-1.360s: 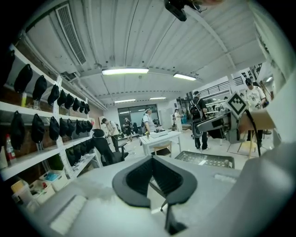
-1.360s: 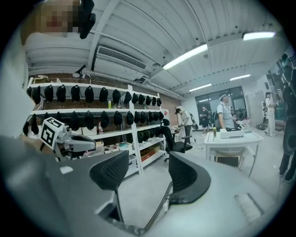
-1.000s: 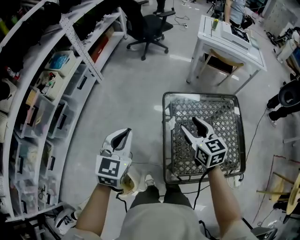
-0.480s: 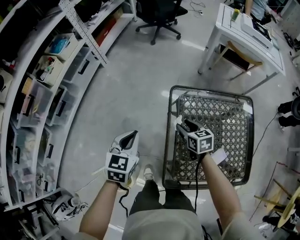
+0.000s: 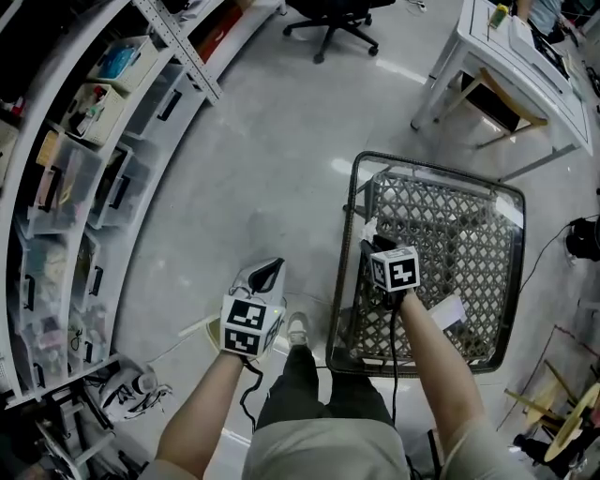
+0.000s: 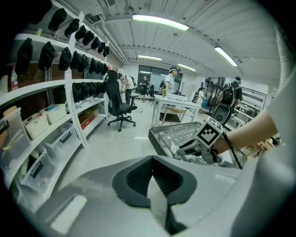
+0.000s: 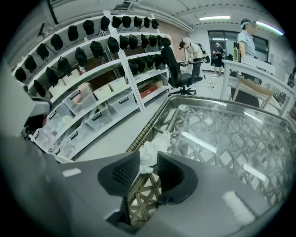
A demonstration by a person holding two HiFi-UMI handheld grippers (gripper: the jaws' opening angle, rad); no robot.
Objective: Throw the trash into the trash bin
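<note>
1. The right gripper (image 5: 373,246) is lower than a second ago and has moved from above the middle of the woven table (image 5: 450,234) to its near left corner.
2. Its jaws, wide before, are now narrow and closing on a crumpled tissue (image 7: 150,150), which touches both pads at that corner.
3. The left gripper (image 5: 265,274) has also dropped. Its tips are together with nothing between them, above the floor (image 5: 253,187).
4. The table's glossy top reflects the ceiling lights.
5. White shelves (image 5: 84,159) with bins curve along the left. An office chair (image 5: 337,19) and a white desk (image 5: 497,56) stand on the far side.
</note>
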